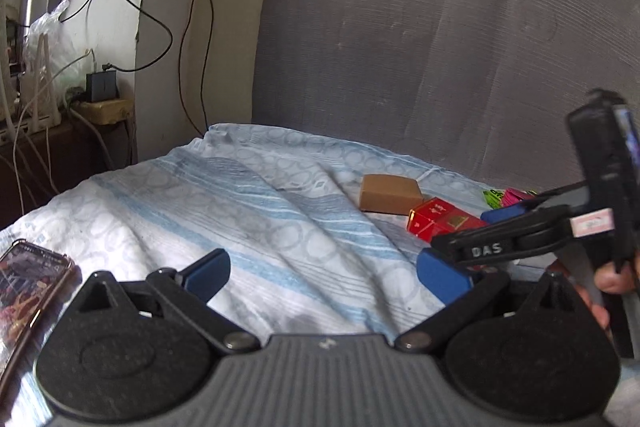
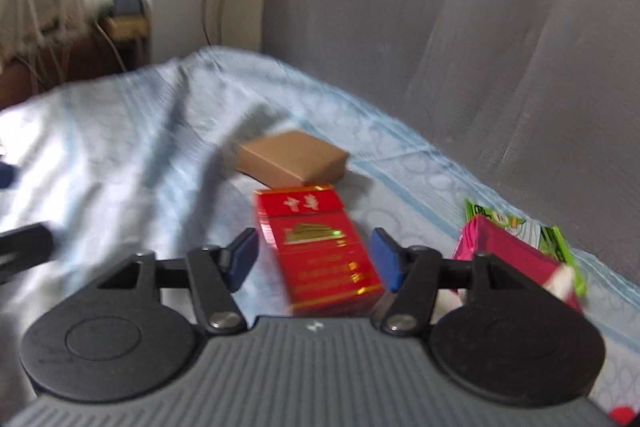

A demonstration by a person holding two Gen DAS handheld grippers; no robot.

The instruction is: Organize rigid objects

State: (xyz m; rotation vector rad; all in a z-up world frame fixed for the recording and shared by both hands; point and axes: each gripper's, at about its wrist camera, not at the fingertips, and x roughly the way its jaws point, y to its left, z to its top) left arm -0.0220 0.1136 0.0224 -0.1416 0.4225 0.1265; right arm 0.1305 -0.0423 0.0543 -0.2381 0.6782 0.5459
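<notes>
Blue-and-white bedding [image 1: 248, 211] covered the bed, a grey padded backrest [image 1: 440, 47] rose behind it, and cables ran down the wall at the left.

From the left wrist view, the left gripper [image 1: 324, 273] hung over bare sheet with its blue fingers [image 1: 208, 273] spread wide and nothing between them. A glossy packet [image 1: 28, 287] lay at the left edge. Off to the right sat a brown box [image 1: 390, 193], with a red pack [image 1: 444, 223] just in front of it, partly hidden by the right gripper [image 1: 476, 247] crossing in front, a person's hand [image 1: 604, 287] behind it.

From the right wrist view, blurred throughout, the right gripper [image 2: 314, 259] straddled the red pack [image 2: 320, 251]: fingers [image 2: 242, 259] stood part open on either side, with a sliver of sheet showing at each, so no pinch yet. The brown box [image 2: 290, 157] lay just beyond, and a pink-and-green packet [image 2: 520, 251] just to the right.

My worry: the pack sat slightly askew between the pads, so a close could twist it or shove it into the brown box, and soft bedding would let it tip.

Only this view showed that gap at the pads; only the left showed the hand and the glossy packet.
</notes>
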